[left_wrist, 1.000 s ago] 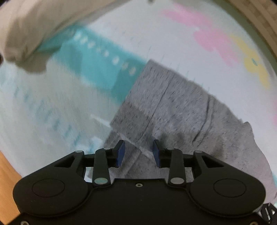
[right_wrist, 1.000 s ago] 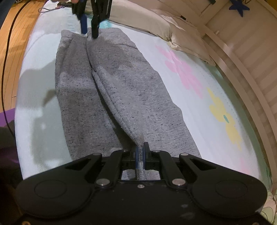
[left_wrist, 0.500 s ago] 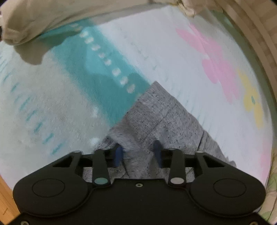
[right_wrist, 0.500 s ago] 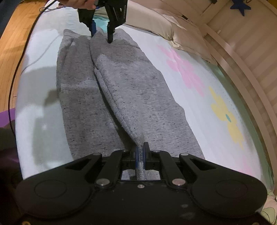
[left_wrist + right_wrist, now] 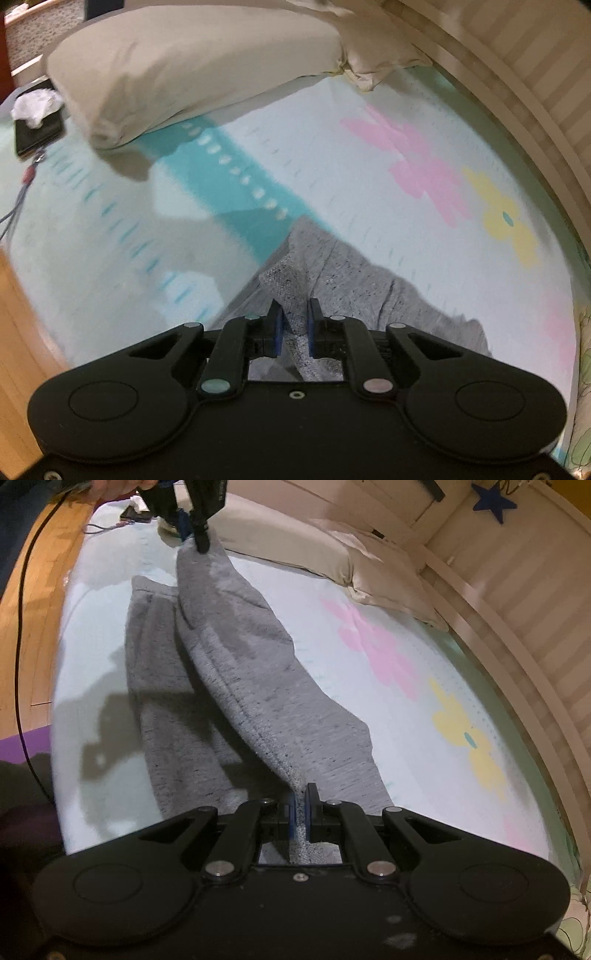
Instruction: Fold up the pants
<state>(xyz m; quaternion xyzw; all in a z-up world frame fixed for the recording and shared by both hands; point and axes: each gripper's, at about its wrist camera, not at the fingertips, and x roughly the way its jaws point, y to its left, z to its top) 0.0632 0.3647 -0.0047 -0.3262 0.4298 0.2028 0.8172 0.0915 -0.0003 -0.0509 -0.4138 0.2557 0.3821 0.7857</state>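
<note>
Grey speckled pants [image 5: 207, 672] lie lengthwise on the bed sheet [image 5: 369, 602]. My right gripper [image 5: 303, 805] is shut on the near end of the upper pant leg, lifted off the sheet. My left gripper [image 5: 195, 535] shows at the far end in the right wrist view, pinching the far end of the same leg and holding it raised. In the left wrist view the left gripper [image 5: 294, 321] has grey fabric [image 5: 332, 273] bunched between its blue pads [image 5: 276, 325], with a narrow gap. The leg hangs taut between both grippers above the other leg.
Beige pillows [image 5: 192, 62] lie at the head of the bed. A slatted bed rail [image 5: 517, 635] runs along the right side. A dark tablet with a white tissue [image 5: 37, 118] and cables sit near the left edge. The wooden floor [image 5: 33, 572] lies left.
My left gripper closed on the far end of the pant leg and lifted it off the sheet. My right gripper stayed shut and rose, so the leg now hangs between them.
</note>
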